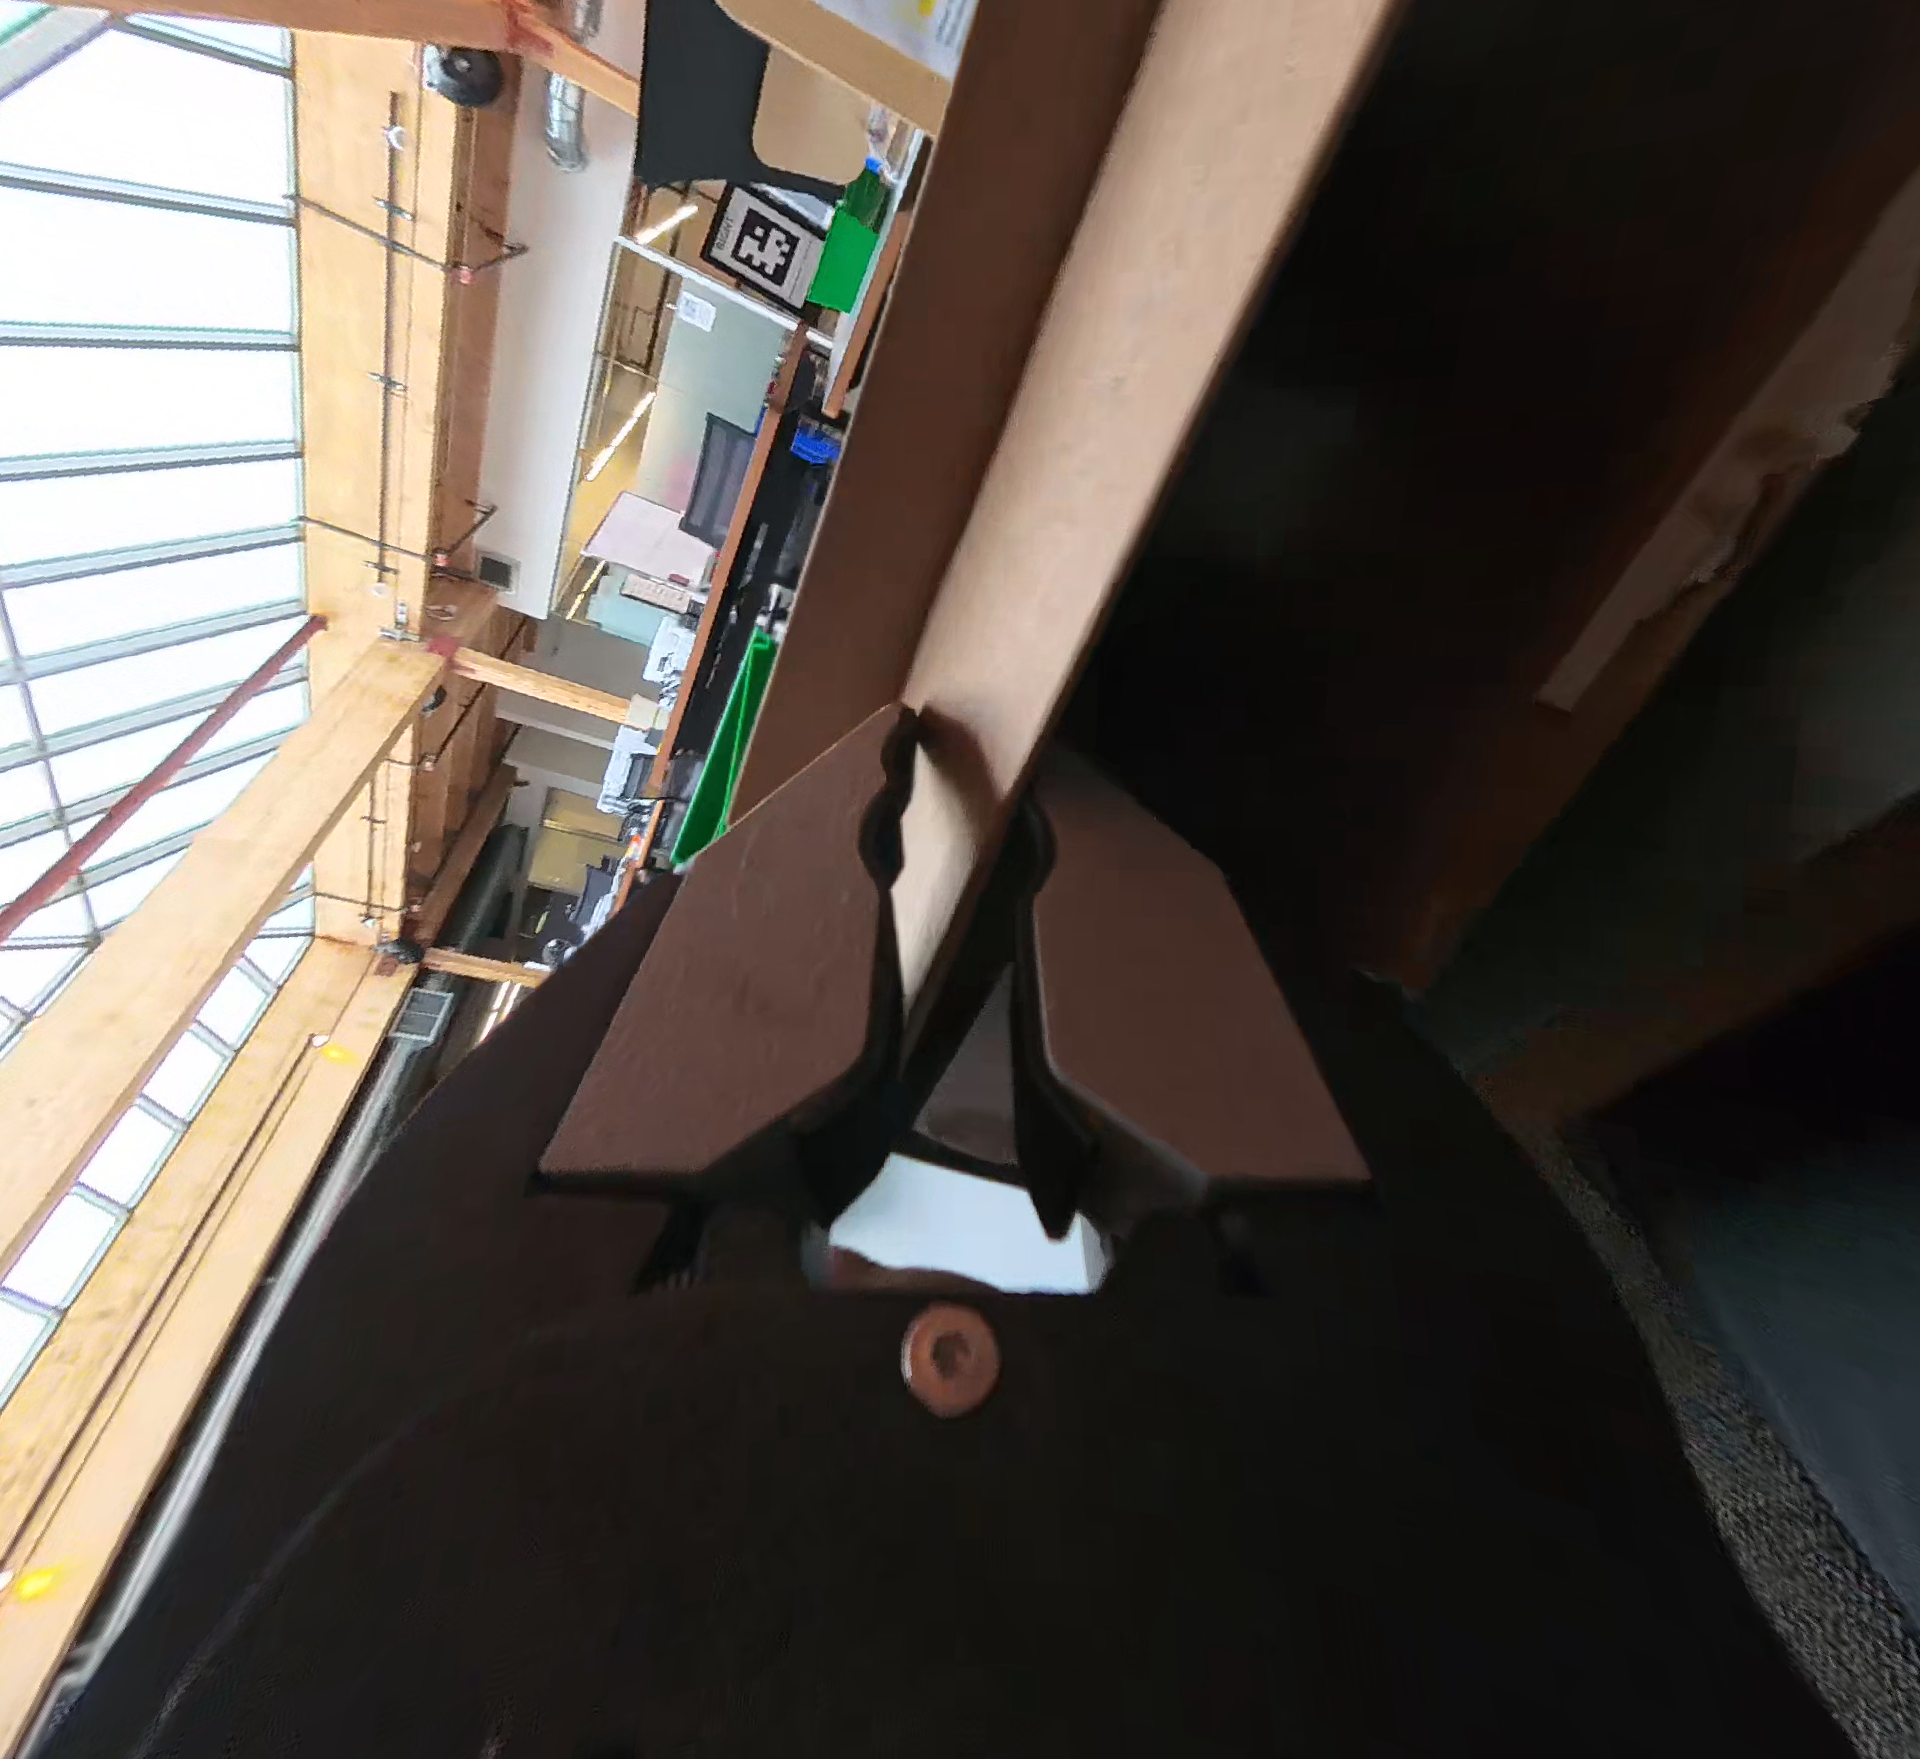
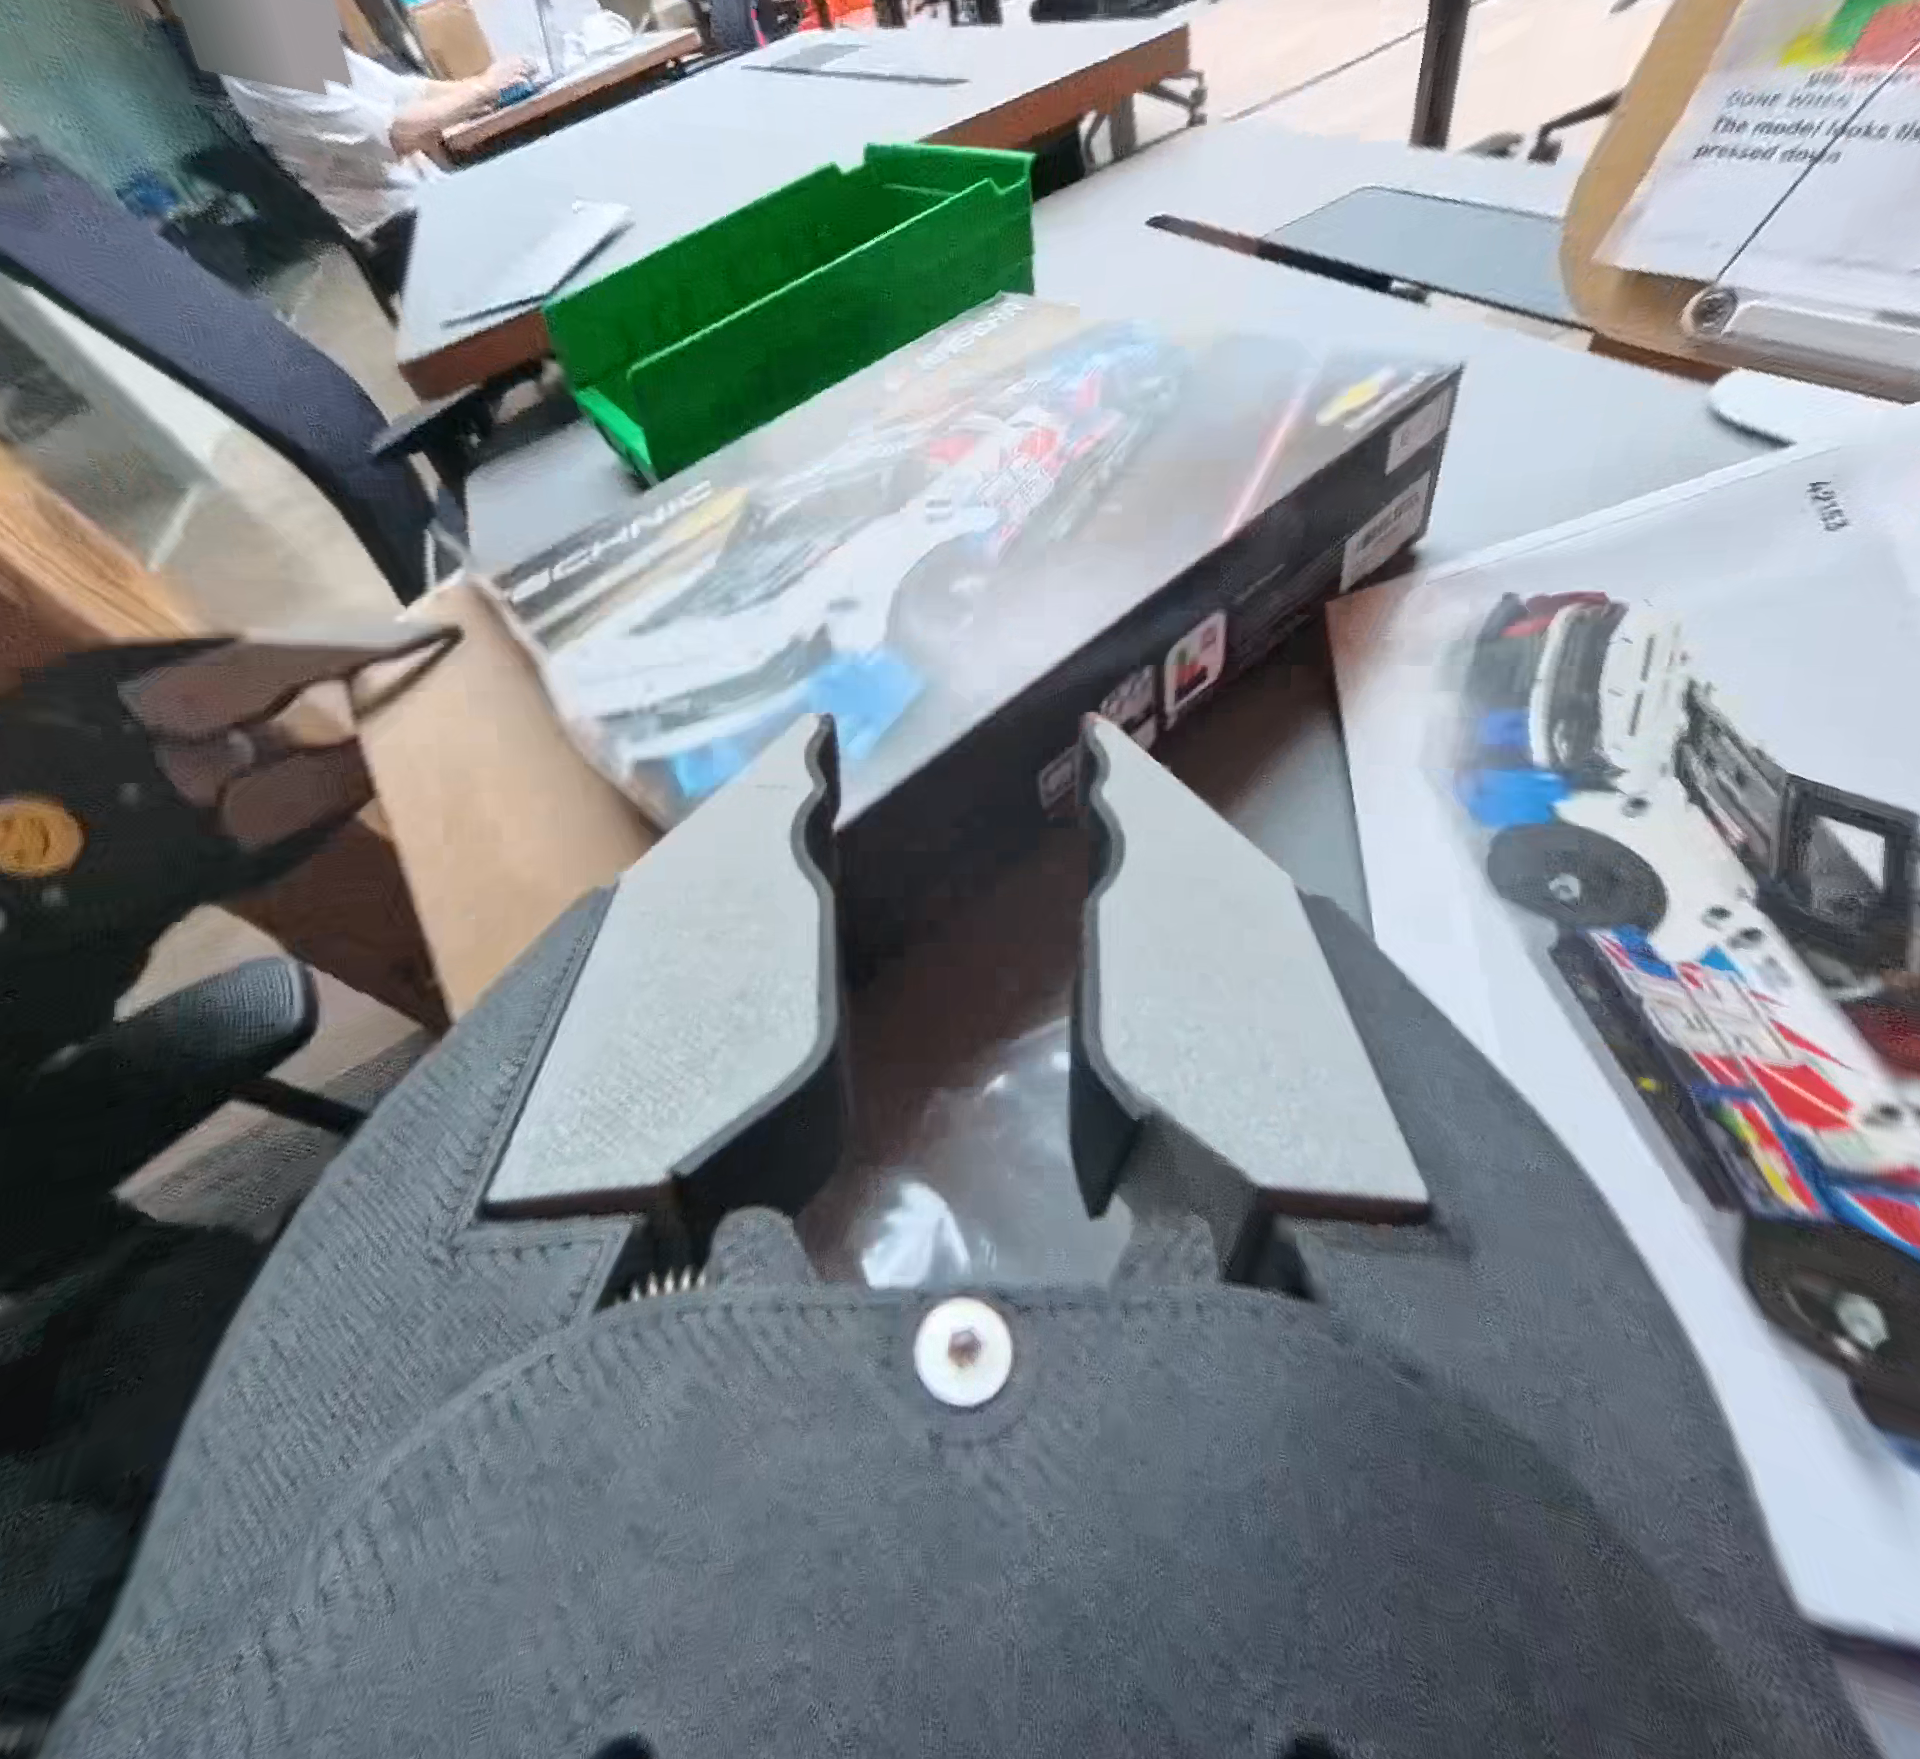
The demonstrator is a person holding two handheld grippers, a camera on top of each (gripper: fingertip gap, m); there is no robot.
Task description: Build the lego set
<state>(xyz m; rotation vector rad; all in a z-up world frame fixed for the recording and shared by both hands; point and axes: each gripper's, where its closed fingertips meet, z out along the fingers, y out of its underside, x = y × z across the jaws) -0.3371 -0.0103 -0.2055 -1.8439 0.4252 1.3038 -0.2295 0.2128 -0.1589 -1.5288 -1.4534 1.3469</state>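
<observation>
A: What was nearest in the right wrist view?

B: The right gripper [image 2: 958,779], its grey fingers standing well apart with nothing between them. Under them lay a scrap of clear plastic [image 2: 966,1179], too blurred to say more.

A: And just past the tips?

B: The lego box [image 2: 997,535], dark, with a car printed on its lid, lay flat on the grey table [image 2: 1558,431]. Its near corner sat just ahead of the open fingers, not touching them as far as I could tell. To the right of it lay a white instruction sheet [image 2: 1662,774] showing a car, its corner close against the box.

A: The other gripper?

B: The left gripper [image 1: 961,795] showed at the left edge of that view too, beside a brown cardboard flap [image 1: 1101,379]. In its own view it was tilted up toward the ceiling and its jaws were clamped on the edge of that flap, which ran up and away between them.

A: Farther back?

B: A green bin [image 2: 800,307] stood just behind the box. Right of it lay a dark flat tablet [image 2: 1434,249], and a printed sheet on a clipboard stand [image 2: 1621,182] rose at the far right. Beyond were more tables, office chairs and a seated person [image 2: 364,120]. The left view had wooden roof beams [image 1: 208,878] and a skylight.
</observation>
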